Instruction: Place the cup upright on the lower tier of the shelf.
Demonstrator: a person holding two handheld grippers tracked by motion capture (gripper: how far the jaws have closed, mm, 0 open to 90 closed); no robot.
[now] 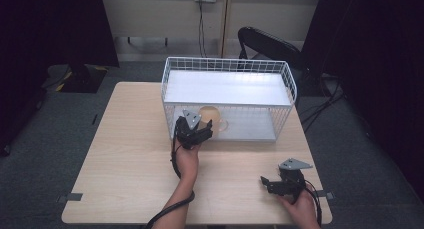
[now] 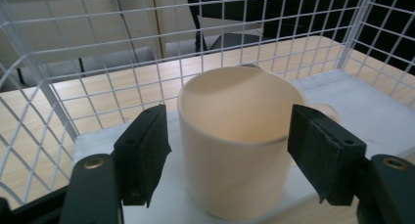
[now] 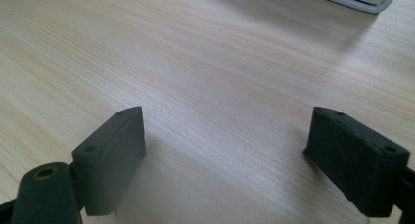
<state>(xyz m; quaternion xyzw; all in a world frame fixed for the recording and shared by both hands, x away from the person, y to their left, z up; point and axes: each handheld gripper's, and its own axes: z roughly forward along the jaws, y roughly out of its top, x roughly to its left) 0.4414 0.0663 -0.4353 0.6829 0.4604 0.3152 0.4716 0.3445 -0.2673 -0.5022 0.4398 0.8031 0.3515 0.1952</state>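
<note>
Two hand-held grippers are working over the pale wooden desk (image 1: 125,154). Nearest, the right gripper (image 1: 267,183) is resting low on the desk, jaws spread and holding nothing. Farther in, the left gripper (image 1: 200,131) is reaching into the white wire basket (image 1: 227,64), its jaws released on either side of the one cream ceramic mug (image 2: 235,141), which is standing upright on the basket's white floor. Placing looks done; drawing the gripper back out is what remains.
</note>
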